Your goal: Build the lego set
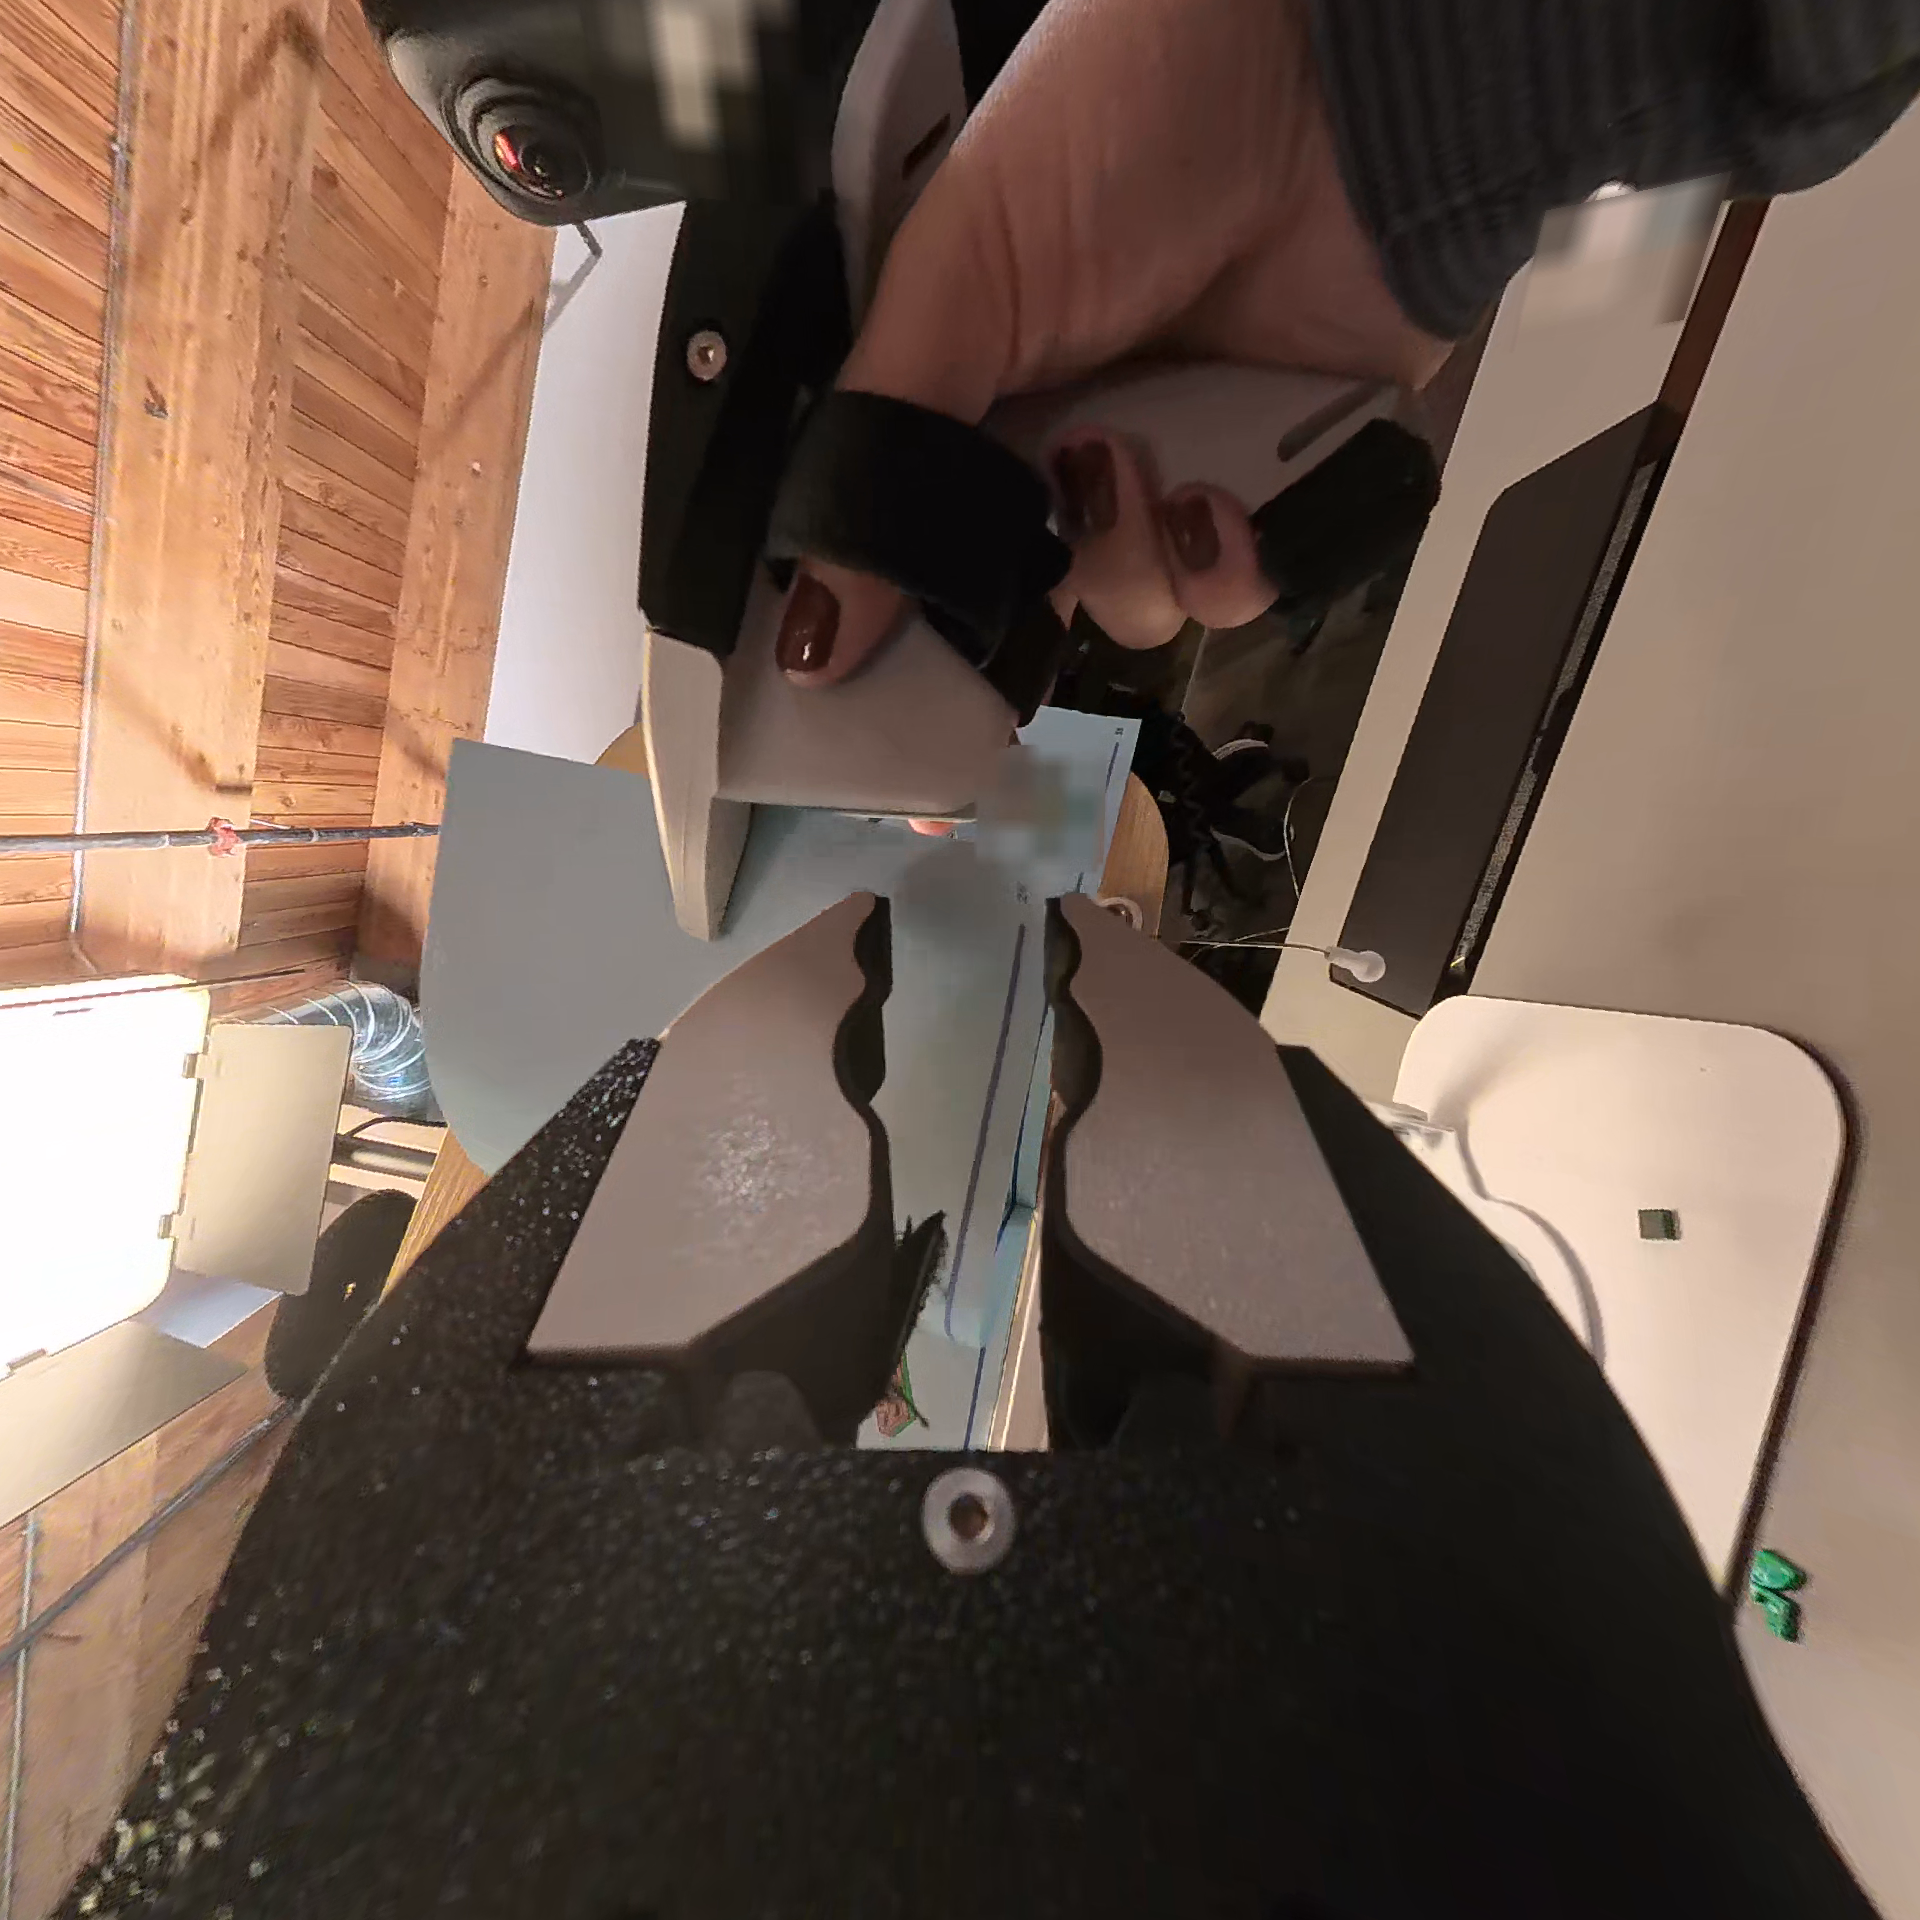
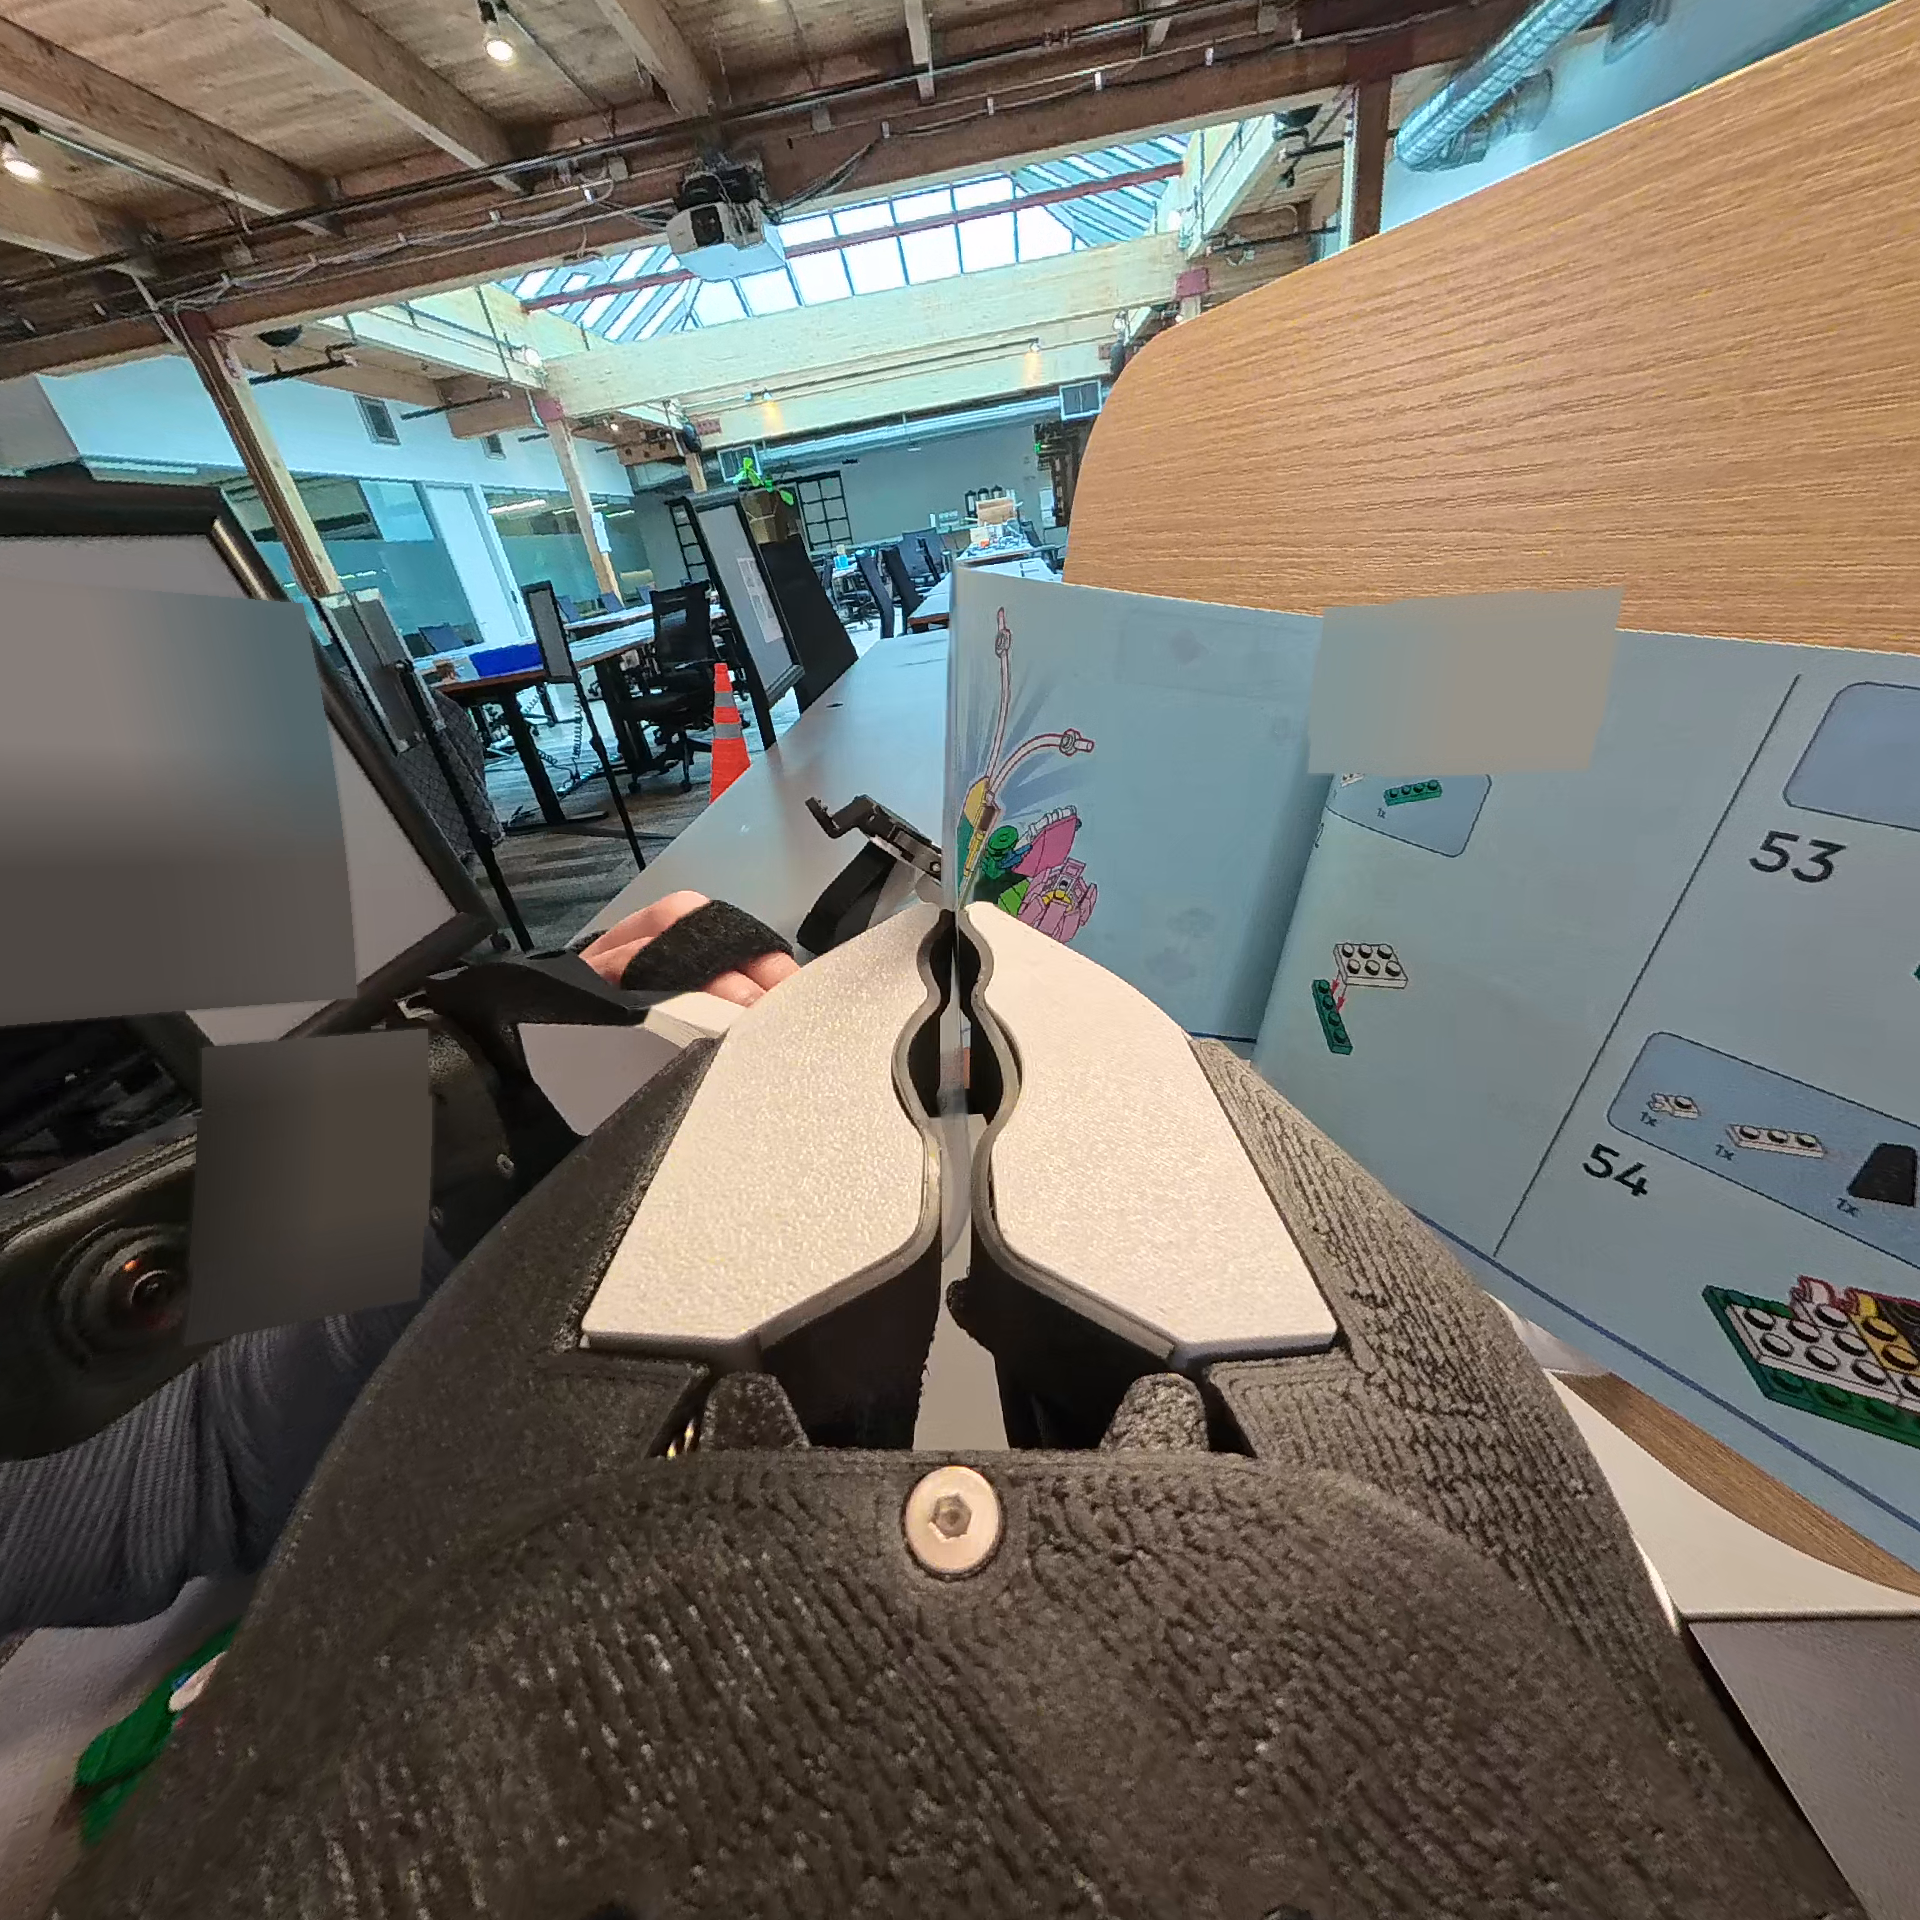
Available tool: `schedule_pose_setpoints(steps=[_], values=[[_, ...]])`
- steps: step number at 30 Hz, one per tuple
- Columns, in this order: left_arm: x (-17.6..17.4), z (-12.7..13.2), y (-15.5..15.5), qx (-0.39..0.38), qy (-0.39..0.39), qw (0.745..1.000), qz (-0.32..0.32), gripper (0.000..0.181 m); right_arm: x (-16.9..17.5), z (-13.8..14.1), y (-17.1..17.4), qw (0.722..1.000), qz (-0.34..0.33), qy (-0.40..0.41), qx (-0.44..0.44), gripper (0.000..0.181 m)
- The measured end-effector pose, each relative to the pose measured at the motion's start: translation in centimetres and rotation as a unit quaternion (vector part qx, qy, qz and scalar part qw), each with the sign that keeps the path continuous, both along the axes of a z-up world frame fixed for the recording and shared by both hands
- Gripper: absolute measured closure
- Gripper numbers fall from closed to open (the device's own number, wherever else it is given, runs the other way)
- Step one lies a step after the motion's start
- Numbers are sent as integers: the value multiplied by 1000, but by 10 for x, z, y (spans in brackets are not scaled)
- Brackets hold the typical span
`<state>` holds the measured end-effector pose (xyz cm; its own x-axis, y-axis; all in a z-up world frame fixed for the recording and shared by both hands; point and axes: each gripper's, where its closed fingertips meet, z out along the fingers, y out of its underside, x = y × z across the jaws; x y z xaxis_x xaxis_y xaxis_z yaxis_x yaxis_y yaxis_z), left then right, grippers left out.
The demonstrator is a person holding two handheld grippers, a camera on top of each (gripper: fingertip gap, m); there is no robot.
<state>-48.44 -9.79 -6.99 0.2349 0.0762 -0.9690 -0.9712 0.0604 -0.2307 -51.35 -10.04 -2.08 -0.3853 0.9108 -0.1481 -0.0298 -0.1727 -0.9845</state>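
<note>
The light-blue instruction booklet (image 2: 1558, 935) is open and held up in the air. My right gripper (image 2: 951, 916) is shut on the edge of one of its pages, which shows edge-on between the fingers. In the left wrist view the booklet (image 1: 540, 914) hangs in front of me, and my left gripper (image 1: 968, 906) is open with a page edge running through the gap between its fingers. The right gripper (image 1: 727, 842), held by a hand, pinches the booklet just beyond my left fingertips. Green lego pieces (image 1: 1777, 1605) lie on a white surface to the right.
A white board with rounded corners (image 1: 1662, 1143) carries a small dark piece (image 1: 1657, 1224). A wooden round-cornered board (image 2: 1507, 364) stands behind the booklet. Green pieces (image 2: 125, 1745) show at the lower left. A monitor (image 1: 1507, 727) and desks stand farther off. Tip to tip, the grippers are about 6 cm apart.
</note>
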Motion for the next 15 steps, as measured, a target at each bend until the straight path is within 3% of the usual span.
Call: schedule_pose_setpoints(steps=[15], values=[[0,4,-8,-36,-95,993,-52,152,0,0,-1,1000,5,-1,-1,181]])
